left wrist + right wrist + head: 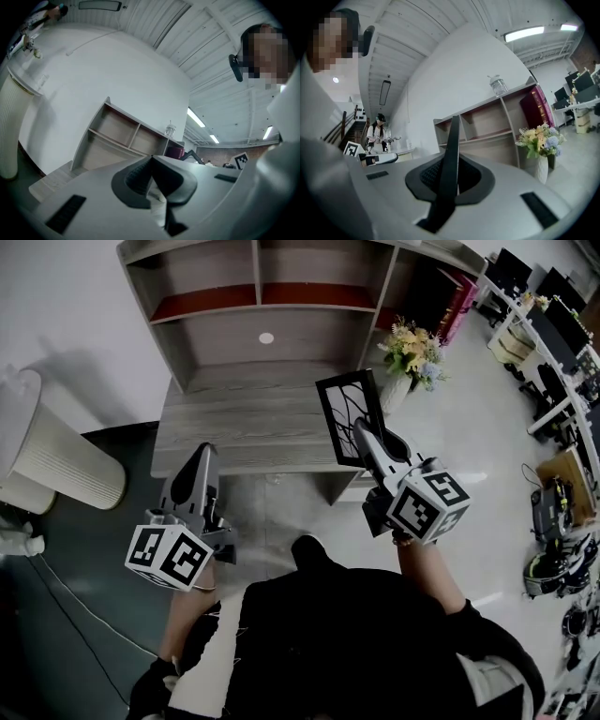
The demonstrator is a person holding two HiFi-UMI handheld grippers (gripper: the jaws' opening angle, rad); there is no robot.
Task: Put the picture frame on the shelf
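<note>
A black picture frame (349,416) with a white branch print stands upright in my right gripper (364,435), which is shut on its lower edge. It hangs over the right end of the grey desk top (244,432). In the right gripper view the picture frame (451,159) shows edge-on, a dark strip pinched between the jaws. The wooden shelf (272,310) with open compartments rises behind the desk; the shelf (497,126) also appears ahead of the right gripper. My left gripper (195,474) is shut and empty near the desk's front left, with the shelf (124,138) ahead of it.
A white vase of flowers (410,357) stands right of the desk, close to the frame. A white ribbed cylinder (42,451) stands at the left. Desks with monitors (553,343) and gear on the floor fill the far right. Another person (377,136) stands in the distance.
</note>
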